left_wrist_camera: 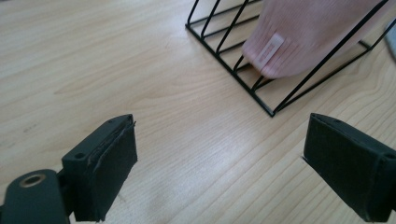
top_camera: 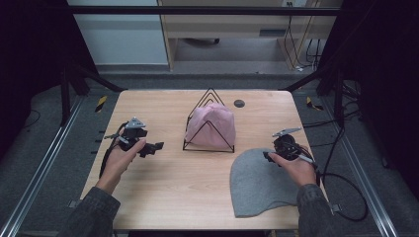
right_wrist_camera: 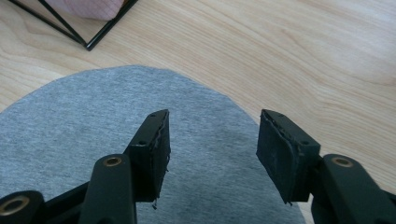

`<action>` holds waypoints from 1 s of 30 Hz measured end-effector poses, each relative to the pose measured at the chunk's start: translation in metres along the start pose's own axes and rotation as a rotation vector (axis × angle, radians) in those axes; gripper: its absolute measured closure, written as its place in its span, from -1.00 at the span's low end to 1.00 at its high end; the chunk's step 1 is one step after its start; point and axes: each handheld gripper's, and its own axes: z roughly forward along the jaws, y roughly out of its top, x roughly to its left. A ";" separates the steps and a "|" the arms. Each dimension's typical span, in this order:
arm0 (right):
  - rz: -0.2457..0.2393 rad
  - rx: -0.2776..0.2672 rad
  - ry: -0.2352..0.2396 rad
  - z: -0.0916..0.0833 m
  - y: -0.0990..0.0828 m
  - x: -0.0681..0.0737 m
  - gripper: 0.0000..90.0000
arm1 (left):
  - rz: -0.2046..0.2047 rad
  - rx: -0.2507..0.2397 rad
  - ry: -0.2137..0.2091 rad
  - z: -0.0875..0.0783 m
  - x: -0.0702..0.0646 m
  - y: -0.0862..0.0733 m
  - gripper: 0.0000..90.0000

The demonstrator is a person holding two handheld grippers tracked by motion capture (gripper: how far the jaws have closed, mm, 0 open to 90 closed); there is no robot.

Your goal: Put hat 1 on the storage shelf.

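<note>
Jaws apart near labelled pink hat (left_wrist_camera: 308,32)

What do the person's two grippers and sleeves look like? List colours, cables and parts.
Left gripper: black, a grey three-cornered plate on top, black cable trailing. Right gripper: the same black build, grey plate, long looping black cable. Both have square black padded jaws with brass-coloured rivets. Sleeves: dark grey.
</note>
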 end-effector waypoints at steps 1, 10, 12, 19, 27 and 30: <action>-0.001 0.003 0.005 0.001 0.000 0.000 -0.02 | 0.000 0.005 0.000 0.001 0.001 -0.001 -0.80; 0.007 0.020 0.013 0.007 -0.002 -0.003 -0.01 | -0.009 0.039 0.005 0.007 0.005 -0.009 -0.80; 0.006 0.020 0.013 0.006 -0.004 -0.005 -0.01 | -0.009 0.045 0.003 0.007 0.005 -0.010 -0.80; 0.014 0.017 0.016 0.000 -0.009 -0.009 0.09 | -0.012 0.052 0.006 0.009 0.006 -0.012 -0.80; 0.024 0.018 0.024 -0.001 -0.013 -0.015 0.20 | -0.010 0.061 0.009 0.010 0.006 -0.012 -0.80; 0.025 0.020 0.011 0.000 -0.014 -0.017 0.13 | -0.010 0.064 0.008 0.011 0.006 -0.012 -0.80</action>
